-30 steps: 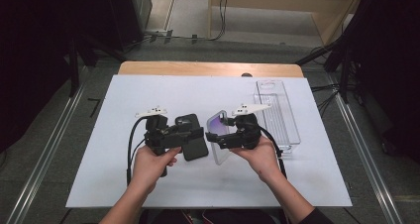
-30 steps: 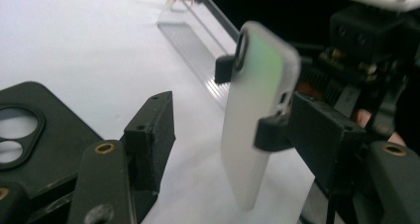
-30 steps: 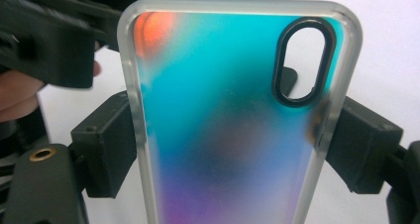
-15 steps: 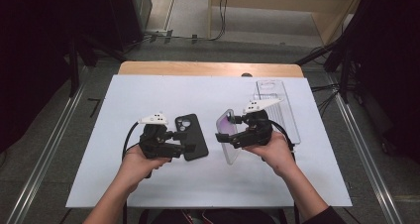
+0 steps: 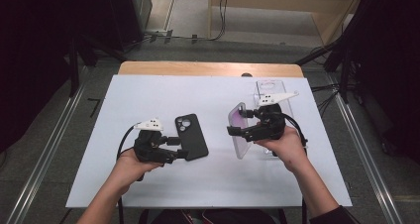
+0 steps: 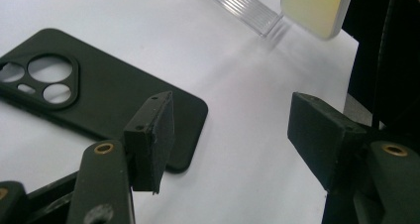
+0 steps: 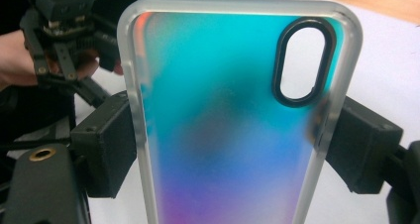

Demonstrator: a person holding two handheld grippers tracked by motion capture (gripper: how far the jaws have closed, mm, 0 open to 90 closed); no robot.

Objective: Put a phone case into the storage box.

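While the left gripper [image 5: 184,147] hovers with jaws wide over the near end of the black case [image 5: 191,136], nothing's gripped there. That case lies flat on the table [image 5: 148,95], long axis running away from the person, camera cutout at the far end. Farther right, the right gripper [image 5: 236,131] clamps the iridescent case [image 7: 228,115] across its sides, lifted upright near the clear tray [image 5: 277,87]. Looks about halfway: stowing remains, I'd guess.

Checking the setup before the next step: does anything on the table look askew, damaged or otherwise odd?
Nothing stands out. The black phone case lies flat on the white table, intact, beside the open left gripper. The iridescent case is held squarely in the right gripper.
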